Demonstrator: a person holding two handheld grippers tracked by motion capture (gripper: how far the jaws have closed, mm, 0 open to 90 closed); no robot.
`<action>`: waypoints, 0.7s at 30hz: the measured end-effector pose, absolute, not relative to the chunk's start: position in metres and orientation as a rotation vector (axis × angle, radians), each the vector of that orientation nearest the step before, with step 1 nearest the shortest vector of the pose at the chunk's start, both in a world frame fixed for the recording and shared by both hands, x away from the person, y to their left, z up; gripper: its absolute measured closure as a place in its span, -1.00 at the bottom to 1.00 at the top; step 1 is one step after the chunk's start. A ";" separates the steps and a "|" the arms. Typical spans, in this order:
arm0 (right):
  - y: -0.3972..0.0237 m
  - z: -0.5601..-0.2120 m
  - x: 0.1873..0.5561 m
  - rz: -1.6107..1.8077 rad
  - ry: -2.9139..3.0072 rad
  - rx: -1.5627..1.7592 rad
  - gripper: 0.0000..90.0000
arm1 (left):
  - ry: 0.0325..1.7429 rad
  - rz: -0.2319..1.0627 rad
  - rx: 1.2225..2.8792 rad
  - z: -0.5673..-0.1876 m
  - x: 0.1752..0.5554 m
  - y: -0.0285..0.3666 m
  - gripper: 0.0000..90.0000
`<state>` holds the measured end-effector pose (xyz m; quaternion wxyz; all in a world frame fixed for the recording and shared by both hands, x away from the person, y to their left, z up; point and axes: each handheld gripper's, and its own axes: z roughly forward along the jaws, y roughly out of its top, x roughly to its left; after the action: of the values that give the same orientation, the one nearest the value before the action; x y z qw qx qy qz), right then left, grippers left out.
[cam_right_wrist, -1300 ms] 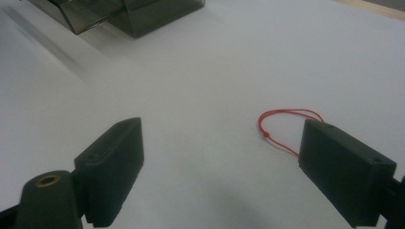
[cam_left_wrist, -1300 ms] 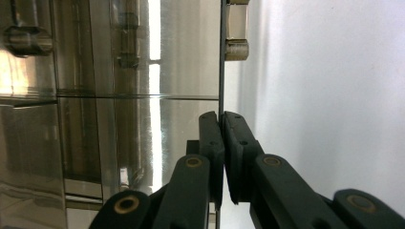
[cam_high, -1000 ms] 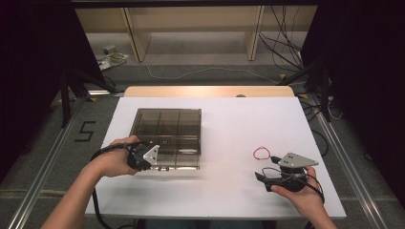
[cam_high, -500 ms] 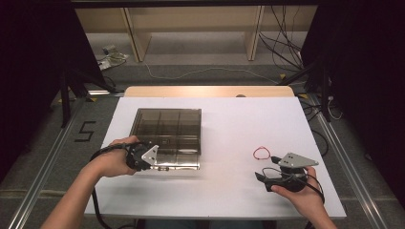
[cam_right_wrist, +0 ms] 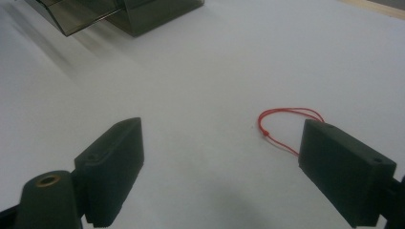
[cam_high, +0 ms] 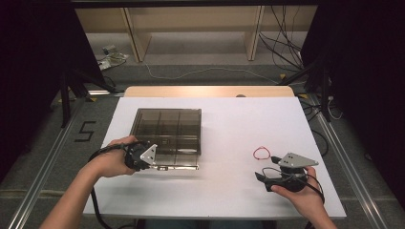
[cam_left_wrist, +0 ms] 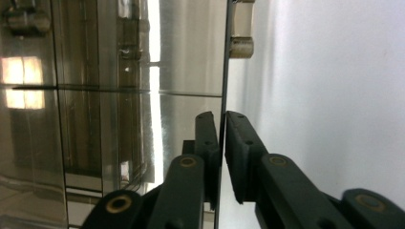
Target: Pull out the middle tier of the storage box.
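Note:
A smoky clear compartment box [cam_high: 167, 129] sits left of centre on the white table [cam_high: 229, 200]. Its thin lid edge [cam_left_wrist: 222, 71] runs between the jaws of my left gripper [cam_high: 155, 165] [cam_left_wrist: 223, 143] at the box's near side. Those jaws have just been opening, and a slim gap shows beside the edge. A red string loop [cam_high: 261, 152] [cam_right_wrist: 286, 119] lies on the table to the right. My right gripper [cam_high: 267, 167] [cam_right_wrist: 219, 176] rests just behind it, jaws wide apart, nothing between them, the string near one jaw.
Box corner [cam_right_wrist: 119, 14] shows far off in the right gripper view. A pale latch piece [cam_left_wrist: 241, 28] sits on the lid edge ahead of the left jaws. Bare white table lies between the box and the string. Cables and shelving stand on the floor beyond.

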<state>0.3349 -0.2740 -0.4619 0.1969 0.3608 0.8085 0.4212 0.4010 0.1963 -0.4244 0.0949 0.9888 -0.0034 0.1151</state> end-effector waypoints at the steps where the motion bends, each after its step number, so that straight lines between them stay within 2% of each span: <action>1: -0.274 -0.462 0.335 1.180 2.264 1.010 -0.64 | 0.001 0.347 2.930 -0.424 0.401 0.197 0.79; 10: -0.274 -0.462 0.335 1.178 2.267 1.016 -0.64 | 0.155 0.365 2.825 -0.421 0.396 0.202 0.35; 15: -0.273 -0.462 0.334 1.178 2.267 1.014 -0.64 | 0.251 0.417 2.761 -0.419 0.396 0.204 0.11; 21: -0.273 -0.462 0.335 1.178 2.266 1.015 -0.64 | 0.297 0.439 2.713 -0.419 0.393 0.207 -0.11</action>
<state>0.3347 -0.2730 -0.4622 0.1955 0.3620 0.8088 0.4202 0.3926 0.2074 -0.4186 0.1875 0.9640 0.1056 0.1560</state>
